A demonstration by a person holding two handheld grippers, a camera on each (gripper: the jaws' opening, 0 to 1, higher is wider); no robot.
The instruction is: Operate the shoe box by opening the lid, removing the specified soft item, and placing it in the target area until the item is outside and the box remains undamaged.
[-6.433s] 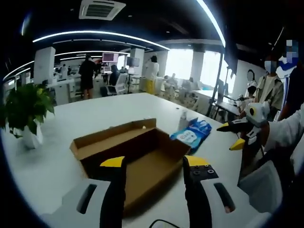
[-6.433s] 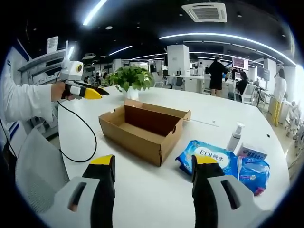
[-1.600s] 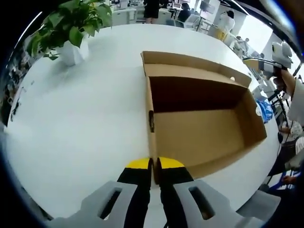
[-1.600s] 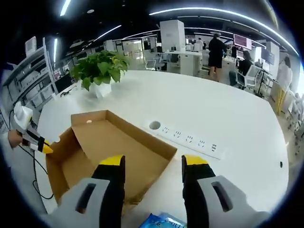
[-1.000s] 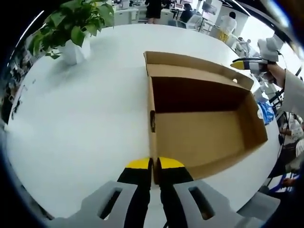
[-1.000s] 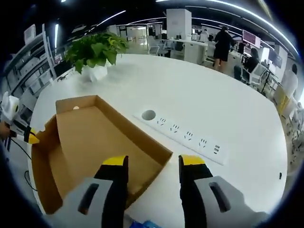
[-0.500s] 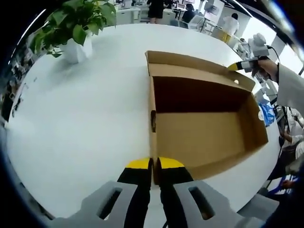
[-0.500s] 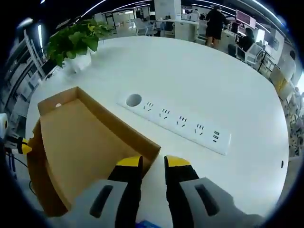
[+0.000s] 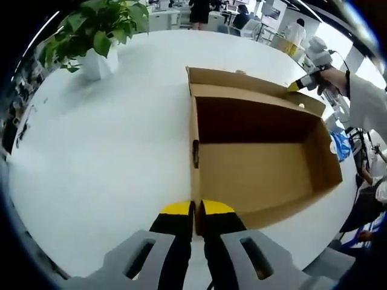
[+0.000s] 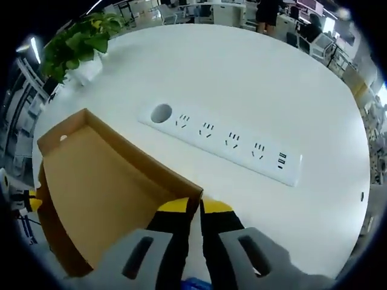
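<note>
White round table [image 9: 109,139] carries an open cardboard box [image 9: 260,163], a potted plant [image 9: 91,36] well beyond its far corner. Left gripper [image 9: 196,208] pinches the box's near wall, jaws closed on it. Right gripper [image 10: 195,206] clamps the lid's corner, beside a power strip [image 10: 227,140]. Blue packet [image 9: 336,142] lies just past the box.

Ahead of the left gripper [image 9: 196,208] the shoe box [image 9: 260,175] lies open with a bare floor, walls all round. Left of it, bare table [image 9: 103,151] up to the potted plant [image 9: 91,36]. Past the right gripper [image 10: 199,208], a power strip [image 10: 227,142] crosses the tabletop.
</note>
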